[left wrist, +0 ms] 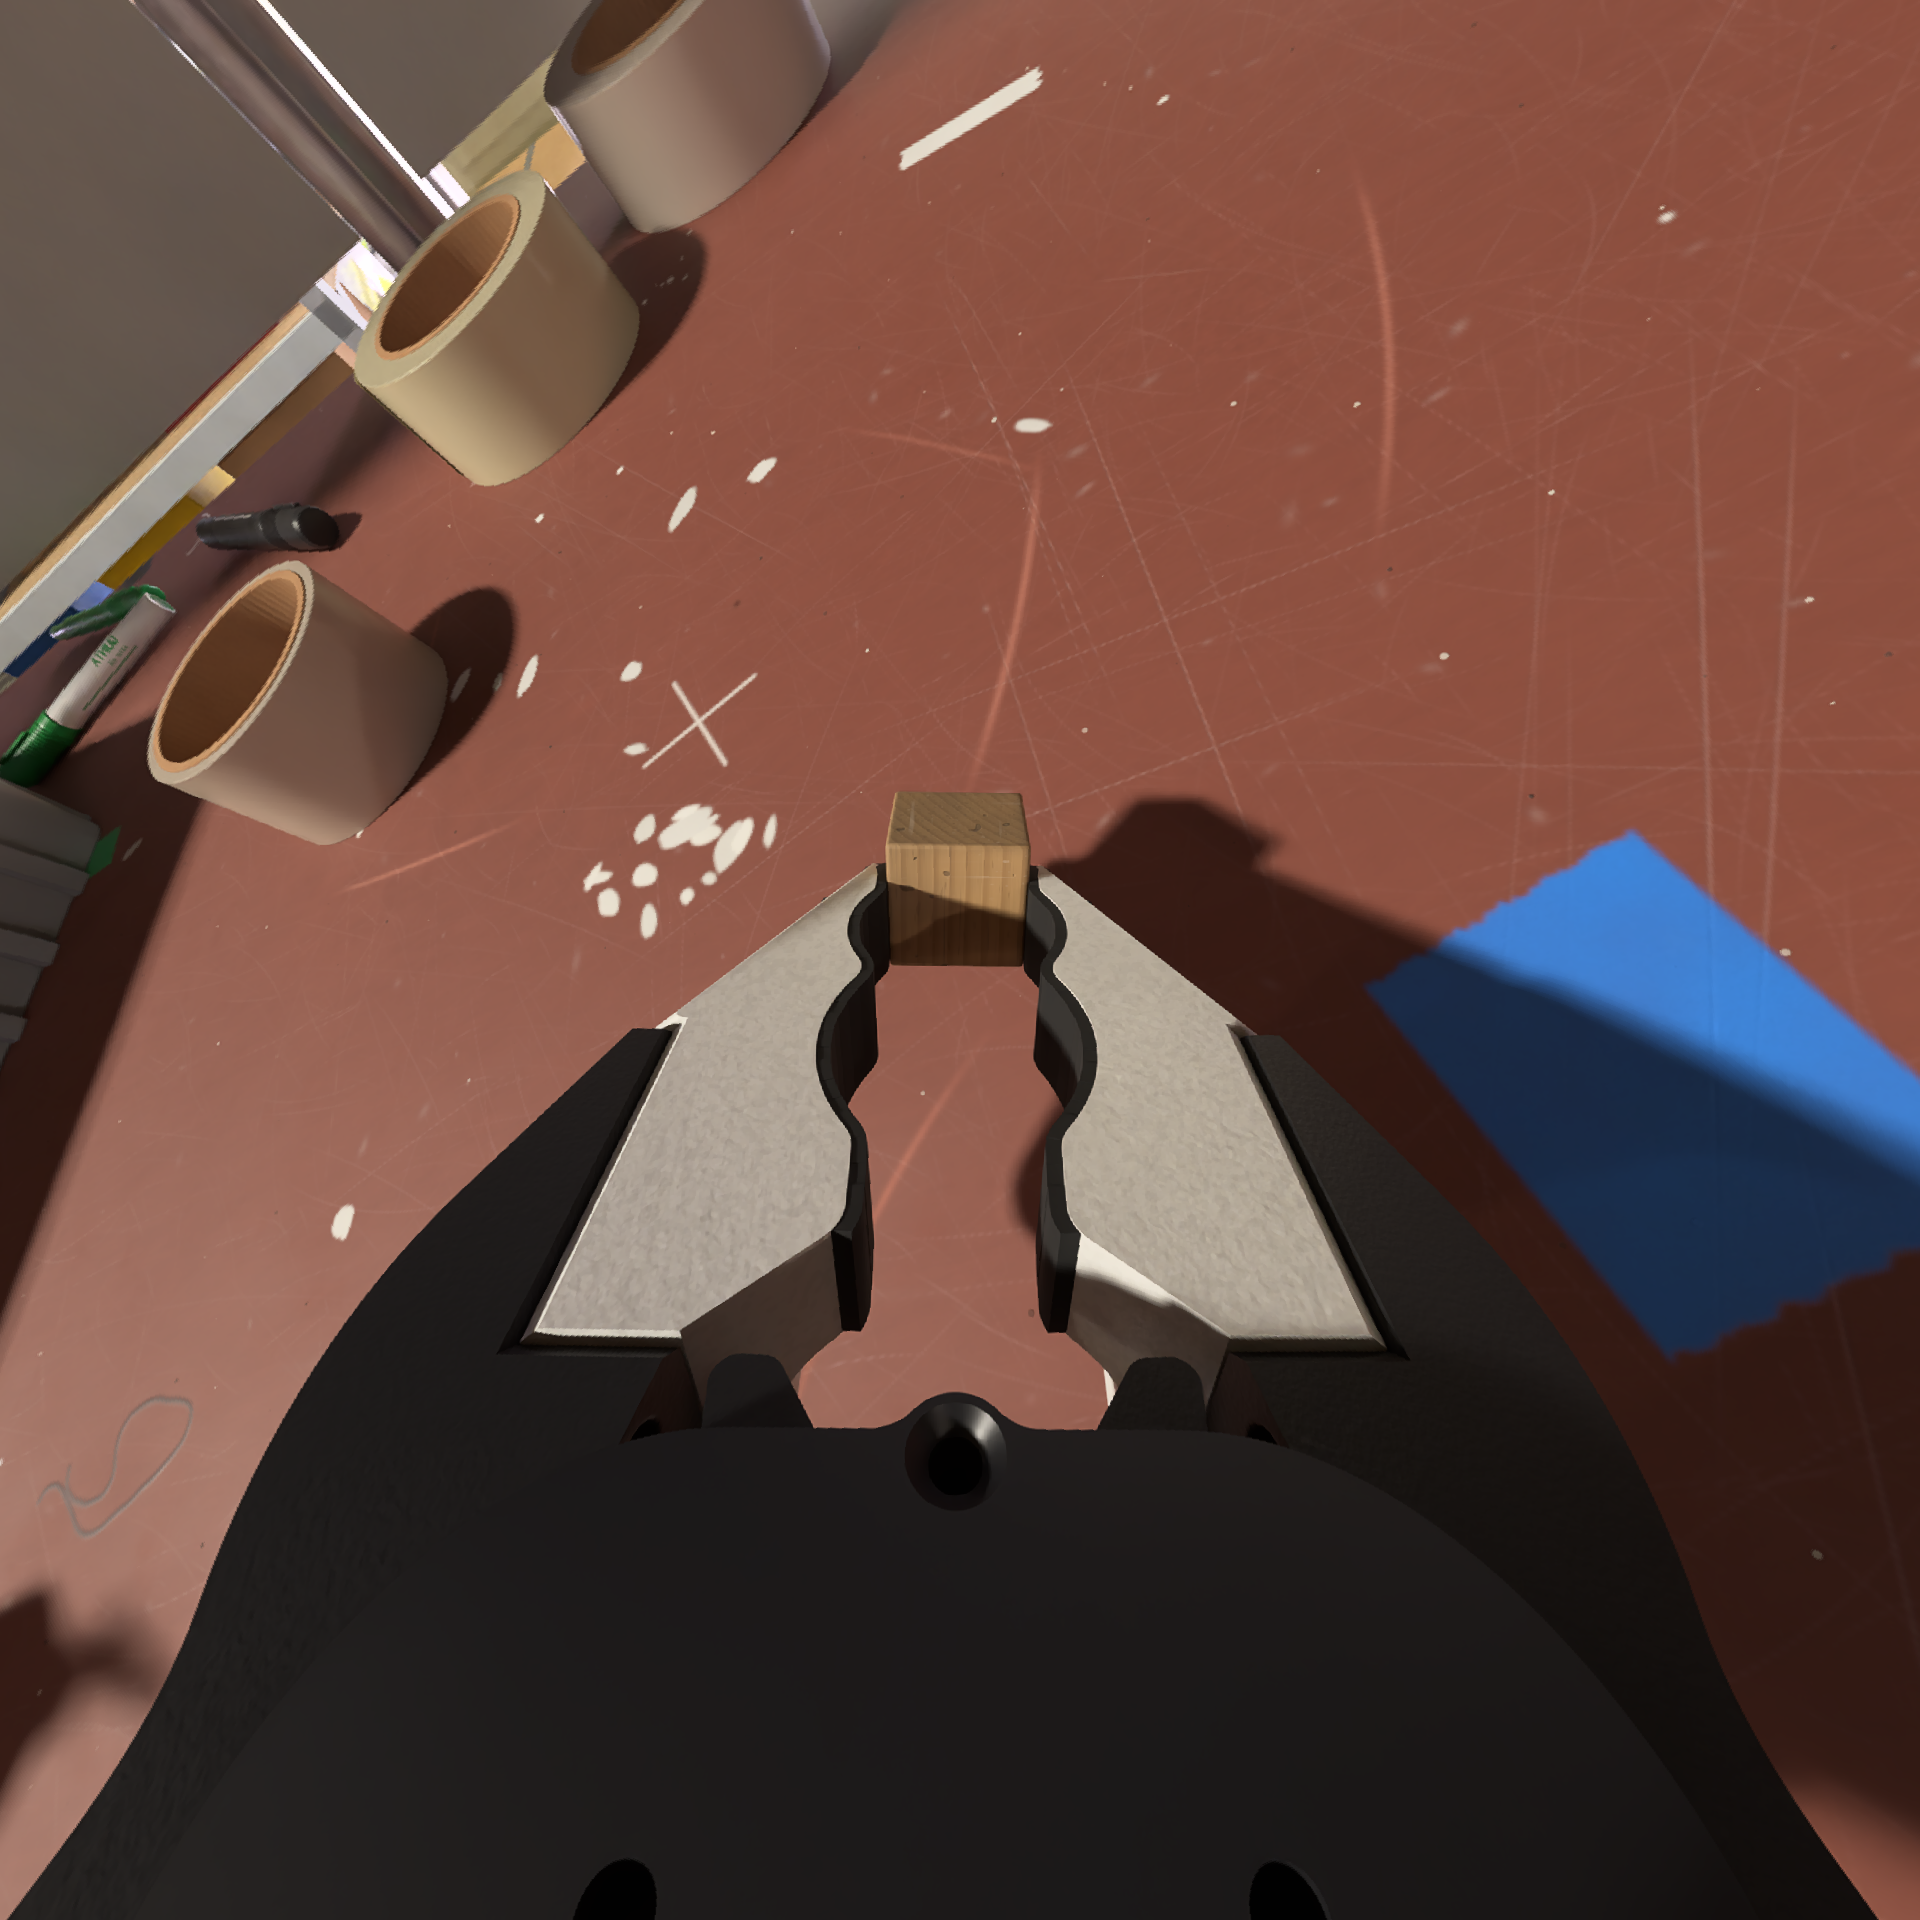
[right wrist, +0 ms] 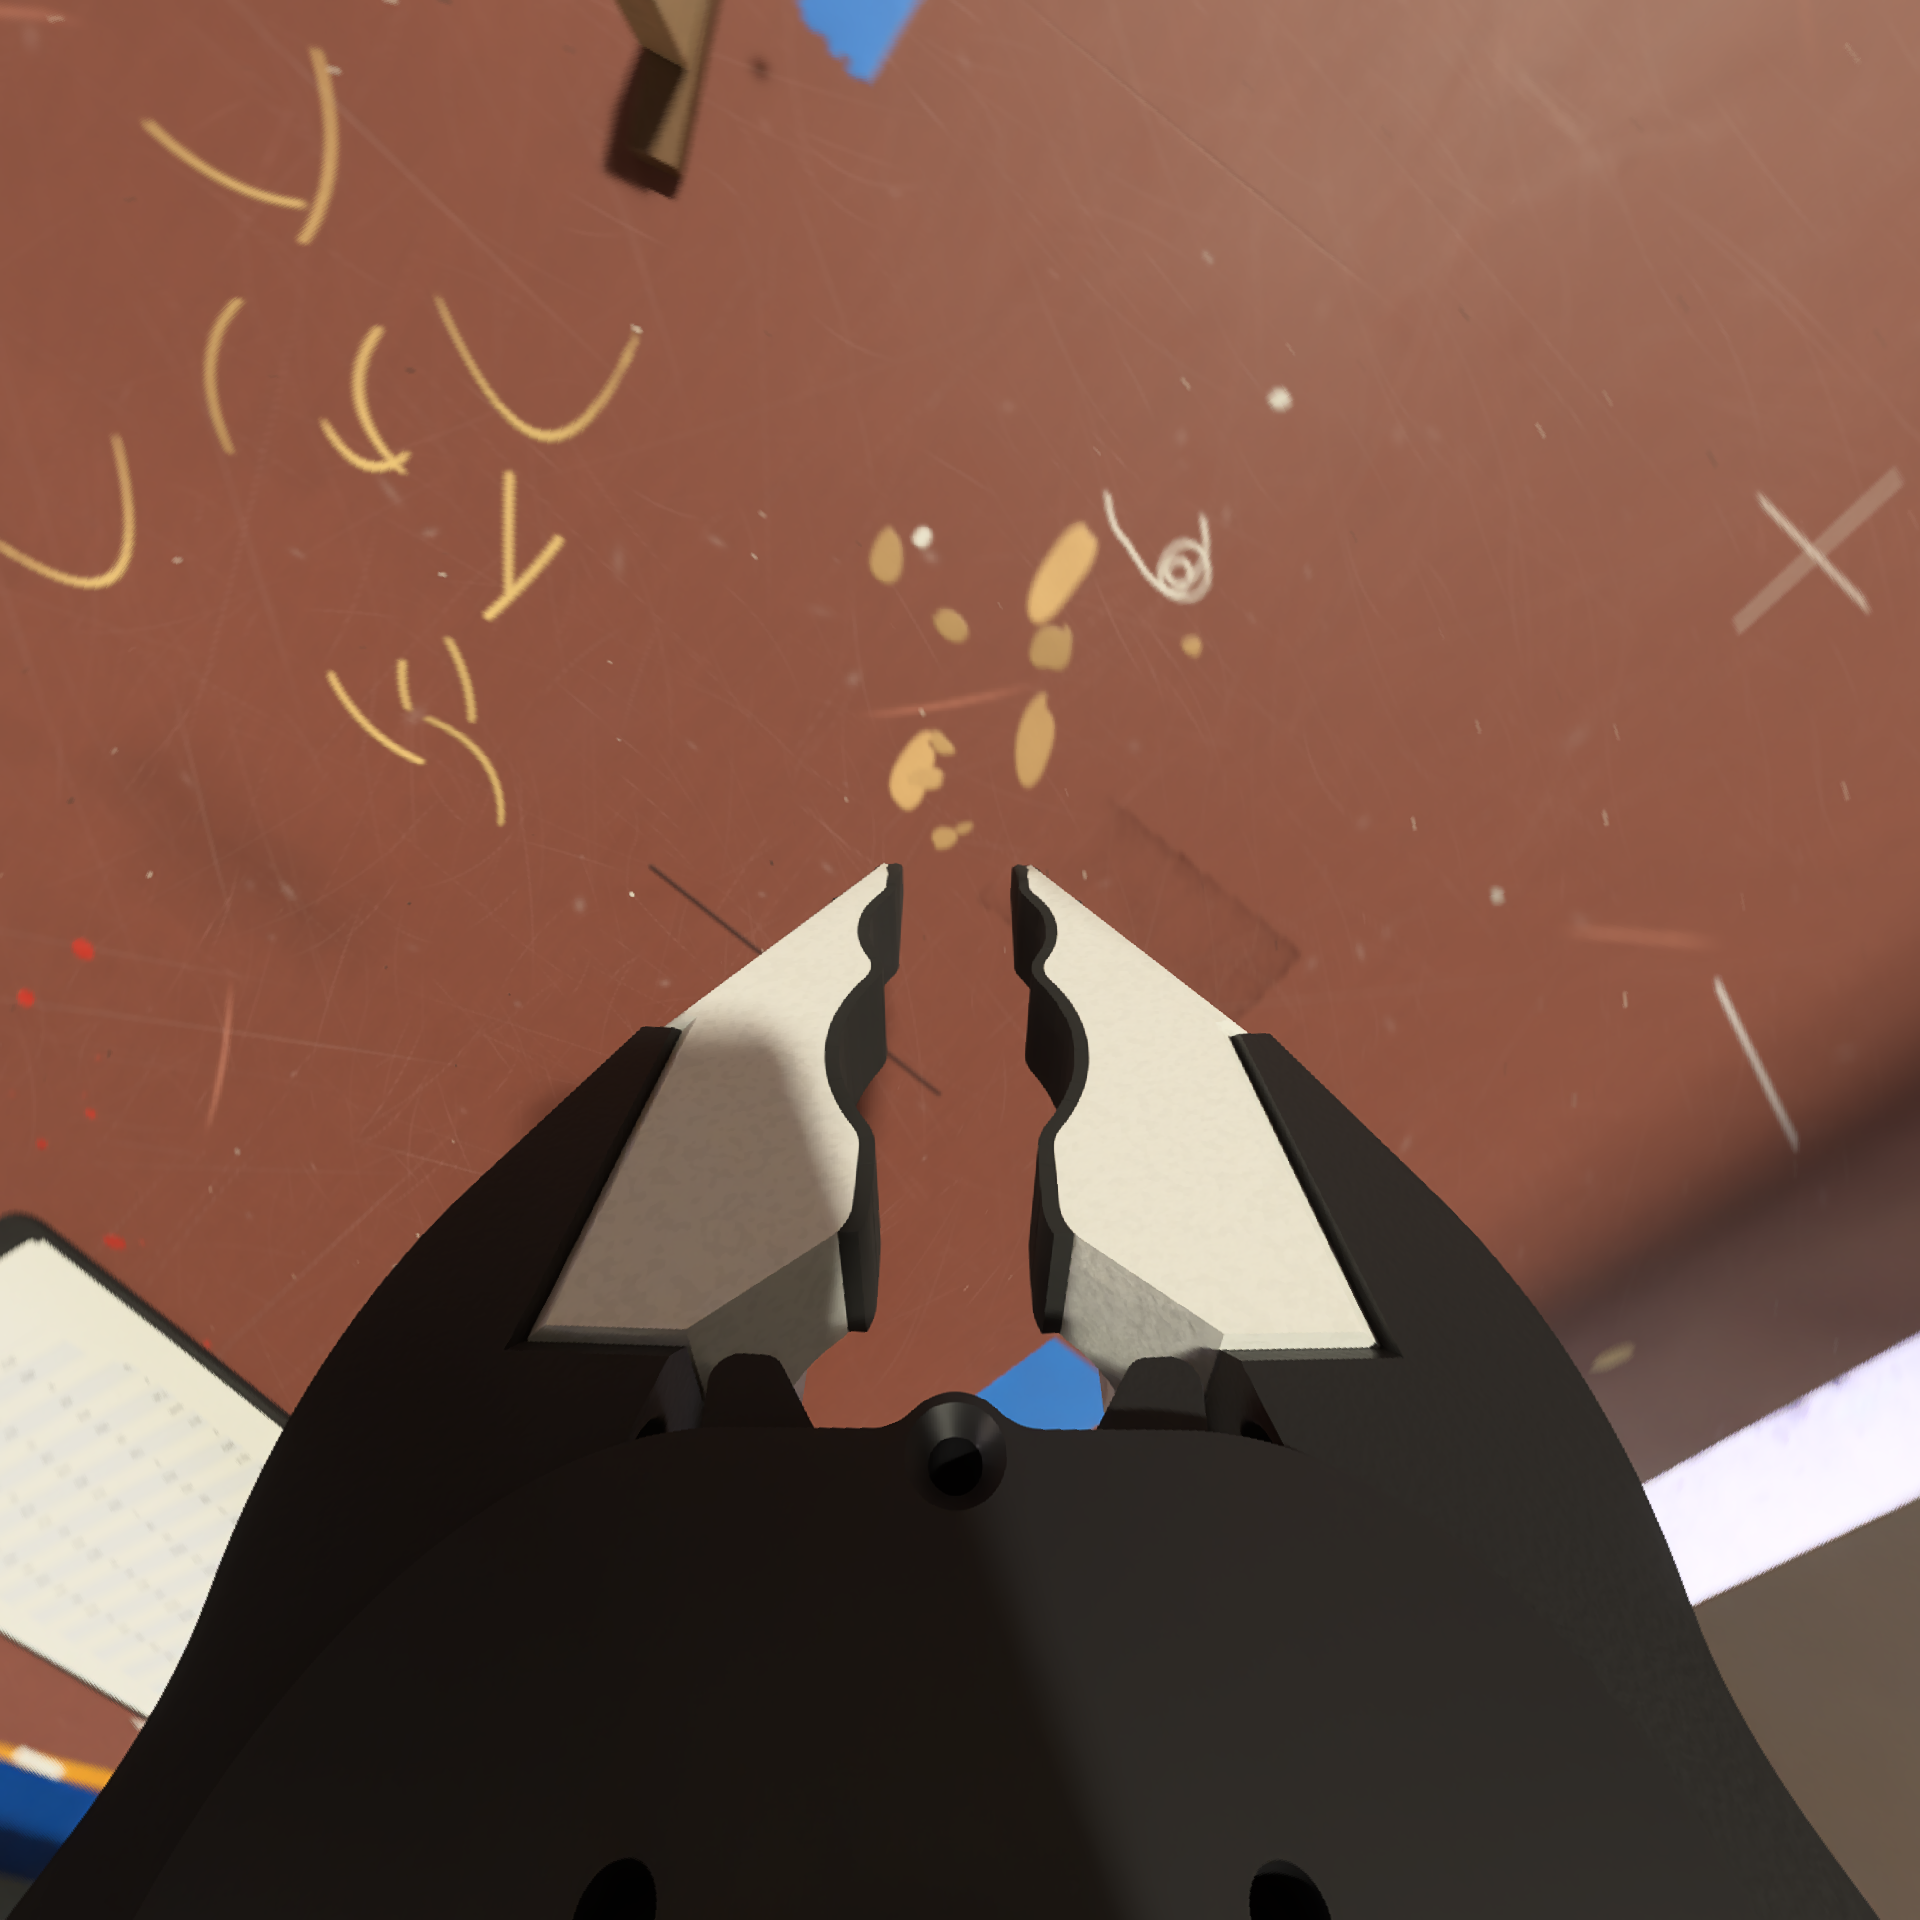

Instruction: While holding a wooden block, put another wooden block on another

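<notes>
In the left wrist view my left gripper (left wrist: 956,885) is shut on a small light wooden block (left wrist: 956,836), pinched between its fingertips above the scuffed red-brown table (left wrist: 1351,468). In the right wrist view my right gripper (right wrist: 956,883) is open with a narrow gap and holds nothing; it hovers over paint-spotted table (right wrist: 1455,312). Far ahead of it, at the top edge, stands a wooden piece (right wrist: 665,99), cut off by the frame; I cannot tell how many blocks it is.
Three tape rolls (left wrist: 499,332) (left wrist: 696,104) (left wrist: 291,707), a black marker (left wrist: 270,528) and a green marker (left wrist: 83,686) lie at the left. A blue patch (left wrist: 1662,1091) lies at the right. A white pad (right wrist: 114,1455) lies at the lower left; the table edge (right wrist: 1766,1455) runs at the lower right.
</notes>
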{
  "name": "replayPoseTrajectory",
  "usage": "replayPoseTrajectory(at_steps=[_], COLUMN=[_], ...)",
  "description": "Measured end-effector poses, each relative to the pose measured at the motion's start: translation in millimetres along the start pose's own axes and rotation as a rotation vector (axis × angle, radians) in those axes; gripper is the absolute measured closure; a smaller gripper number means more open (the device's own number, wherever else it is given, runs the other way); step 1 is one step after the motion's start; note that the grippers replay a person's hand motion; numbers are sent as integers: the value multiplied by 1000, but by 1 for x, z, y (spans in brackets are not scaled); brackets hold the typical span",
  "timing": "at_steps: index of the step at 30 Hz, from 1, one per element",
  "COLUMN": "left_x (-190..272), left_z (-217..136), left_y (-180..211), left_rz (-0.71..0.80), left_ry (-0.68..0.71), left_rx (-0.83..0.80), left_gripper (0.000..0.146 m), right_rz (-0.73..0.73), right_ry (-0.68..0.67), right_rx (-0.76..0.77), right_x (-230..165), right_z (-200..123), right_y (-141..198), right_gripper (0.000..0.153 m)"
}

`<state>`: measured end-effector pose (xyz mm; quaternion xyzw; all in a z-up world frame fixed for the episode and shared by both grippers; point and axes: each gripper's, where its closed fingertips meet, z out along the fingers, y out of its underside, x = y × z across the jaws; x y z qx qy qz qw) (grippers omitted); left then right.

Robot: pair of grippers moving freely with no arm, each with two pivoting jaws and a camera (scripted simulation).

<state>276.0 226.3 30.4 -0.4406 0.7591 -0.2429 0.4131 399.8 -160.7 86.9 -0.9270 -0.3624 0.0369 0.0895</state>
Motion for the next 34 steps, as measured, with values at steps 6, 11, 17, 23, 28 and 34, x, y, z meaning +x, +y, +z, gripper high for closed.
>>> replayPoseTrajectory(at_steps=[6, 11, 17, 23, 28, 34], left_x=[-1, -1, -1, 0, 0, 0], left_z=[1, 1, 2, 2, 2, 1], left_y=[0, 1, 1, 1, 0, 0], left_rz=[-11, -10, -13, 0, -2, -1], left_ry=[5, 8, 14, 7, 8, 9], left_rx=[-3, -3, -6, -6, -5, -4], left_gripper=[122, 122, 122, 122, 122, 122], right_rz=[-103, -151, -153, -174, -182, -161], right_ry=[-240, -288, -218, -212, -227, -215], right_rx=[-2, -18, -19, -19, -23, -4], right_x=[-4, -5, 1, 0, -3, 1], right_z=[31, 58, 69, 69, 69, 59], right_y=[-19, -19, -12, -10, -9, -11], right_gripper=[141, 140, 126, 125, 139, 147])
